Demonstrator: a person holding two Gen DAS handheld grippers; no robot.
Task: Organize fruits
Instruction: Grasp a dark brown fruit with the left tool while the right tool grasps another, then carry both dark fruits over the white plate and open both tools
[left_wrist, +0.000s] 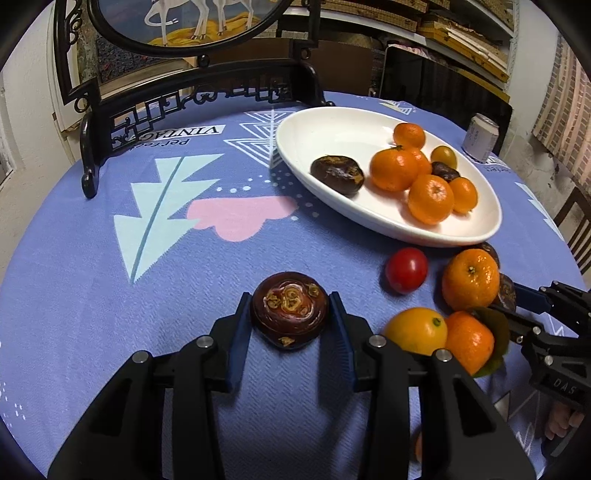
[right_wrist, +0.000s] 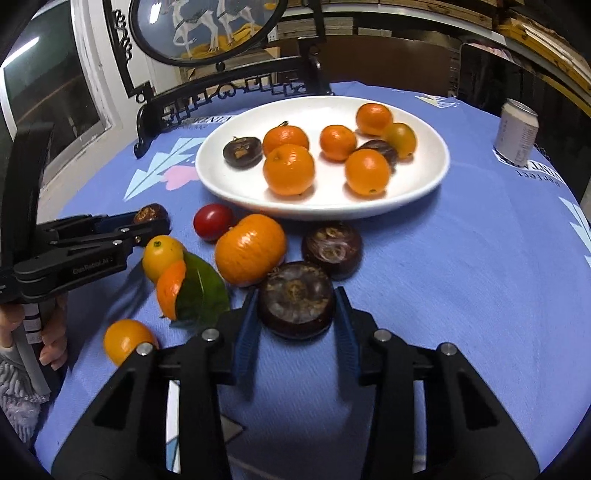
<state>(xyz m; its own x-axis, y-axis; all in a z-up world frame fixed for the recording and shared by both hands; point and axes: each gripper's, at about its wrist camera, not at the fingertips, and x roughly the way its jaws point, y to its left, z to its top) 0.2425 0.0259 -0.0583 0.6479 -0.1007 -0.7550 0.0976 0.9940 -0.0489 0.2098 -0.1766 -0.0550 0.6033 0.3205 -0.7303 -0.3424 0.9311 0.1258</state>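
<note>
Left gripper (left_wrist: 291, 314): jaws clamped on a dark water chestnut (left_wrist: 290, 309) low over the table (left_wrist: 92, 295), short of the plate (left_wrist: 332, 129).
Right gripper (right_wrist: 297, 314): jaws closed against a second dark chestnut (right_wrist: 295, 300); no earlier picture to compare.
Plate: white, oval, at the far side of the table; holds about five mandarins (right_wrist: 289, 169), a yellowish small fruit (right_wrist: 400, 138) and two dark chestnuts (right_wrist: 242, 150).
Done: roughly half the fruit appears to be on the plate.
Left on the table: a red cherry tomato (right_wrist: 213, 221), a large mandarin (right_wrist: 250, 254), a third dark chestnut (right_wrist: 331, 251), a yellow fruit (right_wrist: 162, 256), a leafy mandarin (right_wrist: 171, 291), another orange fruit (right_wrist: 127, 341).
Next, as I judge: carry both gripped chestnuts to the plate, then clear the cluster.
</note>
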